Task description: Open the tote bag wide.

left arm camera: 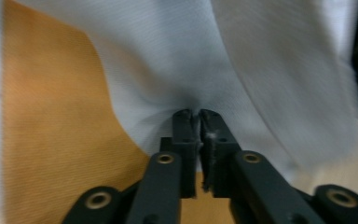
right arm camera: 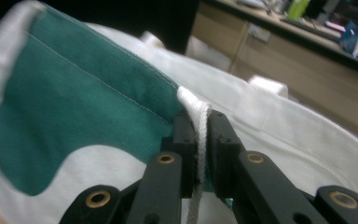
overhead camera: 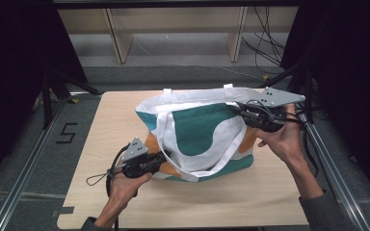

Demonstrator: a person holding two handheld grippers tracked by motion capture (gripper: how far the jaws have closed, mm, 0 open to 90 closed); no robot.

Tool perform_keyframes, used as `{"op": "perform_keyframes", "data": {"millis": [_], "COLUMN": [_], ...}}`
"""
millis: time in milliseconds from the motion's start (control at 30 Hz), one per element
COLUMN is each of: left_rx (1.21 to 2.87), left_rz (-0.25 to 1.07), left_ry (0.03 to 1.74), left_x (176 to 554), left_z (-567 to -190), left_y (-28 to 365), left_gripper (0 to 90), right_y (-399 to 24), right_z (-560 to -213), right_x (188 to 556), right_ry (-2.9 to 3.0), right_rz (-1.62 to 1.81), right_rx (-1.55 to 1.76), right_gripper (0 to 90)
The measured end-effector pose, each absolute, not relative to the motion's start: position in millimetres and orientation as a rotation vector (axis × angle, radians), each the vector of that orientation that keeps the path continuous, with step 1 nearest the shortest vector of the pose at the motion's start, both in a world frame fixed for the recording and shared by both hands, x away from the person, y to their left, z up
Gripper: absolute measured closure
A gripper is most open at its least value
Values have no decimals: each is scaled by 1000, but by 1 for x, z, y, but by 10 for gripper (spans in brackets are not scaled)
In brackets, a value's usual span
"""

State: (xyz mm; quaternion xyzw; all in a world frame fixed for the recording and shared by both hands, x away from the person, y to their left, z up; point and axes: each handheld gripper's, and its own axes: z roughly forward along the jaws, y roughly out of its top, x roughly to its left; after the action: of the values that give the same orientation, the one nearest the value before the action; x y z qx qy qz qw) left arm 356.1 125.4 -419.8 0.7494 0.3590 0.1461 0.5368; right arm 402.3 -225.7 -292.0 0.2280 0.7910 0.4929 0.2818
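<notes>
High view first: a canvas tote bag printed in white, teal green and orange (overhead camera: 197,134) lies on its side on the pale wooden tabletop (overhead camera: 250,202), mouth turned toward the far edge, with one white webbing handle (overhead camera: 173,144) looped down across its upper face. The person's left hand (overhead camera: 123,185) comes in from the bottom and holds the left gripper (overhead camera: 164,156) against the bag's near left corner, down by the orange patch. From the left gripper view, its two black jaws are pressed together on a small pucker of white cloth (left arm camera: 198,105), with the fabric creased and drawn in around the tips and the orange print (left arm camera: 51,140) just beside them. The right hand (overhead camera: 282,139) holds the right gripper (overhead camera: 238,109) at the bag's upper right corner, near the rim. From the right gripper view, those jaws are nipped tight on the white woven edge (right arm camera: 199,135) of the bag opening, which runs upright between them, with the teal panel (right arm camera: 74,116) to one side and white canvas (right arm camera: 284,130) to the other. The two grippers are well apart, at opposite corners of the bag.
</notes>
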Motion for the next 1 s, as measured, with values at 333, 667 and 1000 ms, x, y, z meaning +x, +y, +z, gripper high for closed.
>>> {"op": "perform_keyframes", "data": {"millis": [333,667,1000], "left_rx": [1877,1876,1663], "left_rz": [368,276,347], "left_ry": [941,934,978], "left_x": [381,361,350], "left_z": [-463,-476,-411], "left_y": [114,133,184], "left_gripper": [871,800,627], "right_y": [-214,-212,-224], "right_z": [-328,-402,-424], "right_x": [361,375,373], "right_ry": [2262,2357,2369], "right_rz": [1364,1103,1186], "right_rx": [458,597,641], "right_gripper": [842,842,843]}}
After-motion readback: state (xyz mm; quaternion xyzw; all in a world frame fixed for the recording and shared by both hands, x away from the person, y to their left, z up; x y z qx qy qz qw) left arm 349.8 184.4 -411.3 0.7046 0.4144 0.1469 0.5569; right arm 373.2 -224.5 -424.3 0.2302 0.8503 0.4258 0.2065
